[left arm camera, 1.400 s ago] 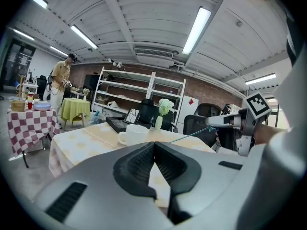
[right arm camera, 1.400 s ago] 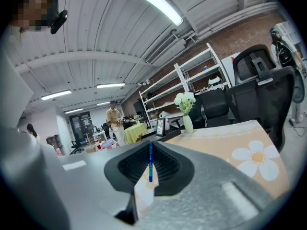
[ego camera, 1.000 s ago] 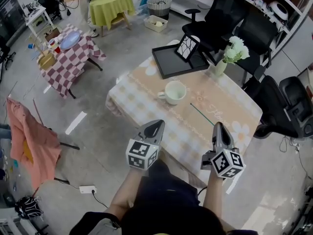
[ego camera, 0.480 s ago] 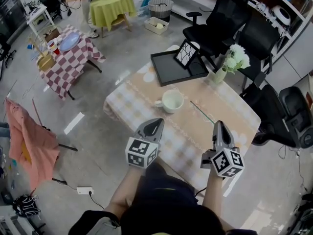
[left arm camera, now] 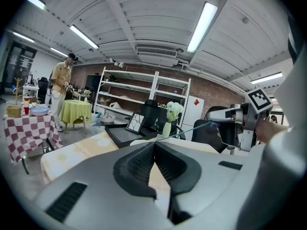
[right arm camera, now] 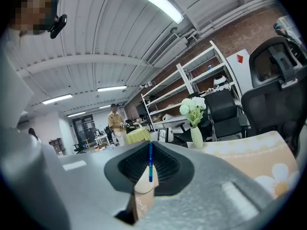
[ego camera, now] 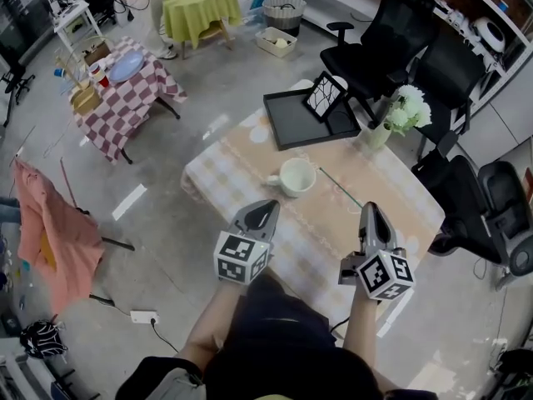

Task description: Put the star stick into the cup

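Note:
A white cup (ego camera: 297, 177) stands mid-table on the beige patterned cloth (ego camera: 250, 161). My right gripper (ego camera: 370, 210) hovers at the table's near right edge, shut on a thin green stick (ego camera: 340, 187) that slants up-left from its tip, ending just right of the cup. In the right gripper view the stick (right arm camera: 150, 161) shows end-on, pinched between the pads. From the left gripper view it is a fine green line (left arm camera: 194, 127) leaving the right gripper (left arm camera: 211, 123). My left gripper (ego camera: 265, 211) is shut and empty near the front edge, below the cup; its jaws meet (left arm camera: 154, 144).
At the table's far end lie a black tray (ego camera: 291, 123) with a framed picture (ego camera: 323, 97) and a vase of white flowers (ego camera: 390, 117). Black office chairs (ego camera: 391, 32) crowd the right side. A checkered table (ego camera: 125, 90) and a green table (ego camera: 200, 2) stand far left.
The head view has shifted a little, so the table sits slightly differently in frame. Both grippers keep their places, and the stick stays in the right gripper.

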{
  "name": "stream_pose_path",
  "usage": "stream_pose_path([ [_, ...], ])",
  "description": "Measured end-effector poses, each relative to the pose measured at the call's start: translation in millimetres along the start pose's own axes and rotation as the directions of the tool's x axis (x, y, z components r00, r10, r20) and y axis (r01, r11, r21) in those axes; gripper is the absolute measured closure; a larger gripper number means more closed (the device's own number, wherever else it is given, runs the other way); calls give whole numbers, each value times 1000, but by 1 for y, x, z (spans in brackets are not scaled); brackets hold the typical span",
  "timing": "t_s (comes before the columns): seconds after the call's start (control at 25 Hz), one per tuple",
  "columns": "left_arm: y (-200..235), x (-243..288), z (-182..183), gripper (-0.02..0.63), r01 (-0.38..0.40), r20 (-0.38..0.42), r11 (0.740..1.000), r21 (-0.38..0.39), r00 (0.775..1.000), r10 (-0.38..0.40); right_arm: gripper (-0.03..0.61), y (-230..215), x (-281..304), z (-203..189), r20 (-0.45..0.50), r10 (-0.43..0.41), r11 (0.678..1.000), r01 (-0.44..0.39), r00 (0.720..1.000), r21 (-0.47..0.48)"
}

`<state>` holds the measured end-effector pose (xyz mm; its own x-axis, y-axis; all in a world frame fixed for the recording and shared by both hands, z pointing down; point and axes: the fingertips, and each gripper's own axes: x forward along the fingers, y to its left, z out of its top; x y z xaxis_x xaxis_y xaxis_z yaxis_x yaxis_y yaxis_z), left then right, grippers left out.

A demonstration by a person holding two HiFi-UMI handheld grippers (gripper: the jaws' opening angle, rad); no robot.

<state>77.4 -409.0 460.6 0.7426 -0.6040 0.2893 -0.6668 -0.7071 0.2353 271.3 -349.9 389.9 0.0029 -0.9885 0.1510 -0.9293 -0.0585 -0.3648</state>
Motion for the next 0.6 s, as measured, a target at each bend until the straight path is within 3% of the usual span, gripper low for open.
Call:
stream_pose_path([
  [0.6,9,1,2,603,-38,-3,999,-9,999,38,561,28,23,-8,-51,95,996,-94,994,5],
])
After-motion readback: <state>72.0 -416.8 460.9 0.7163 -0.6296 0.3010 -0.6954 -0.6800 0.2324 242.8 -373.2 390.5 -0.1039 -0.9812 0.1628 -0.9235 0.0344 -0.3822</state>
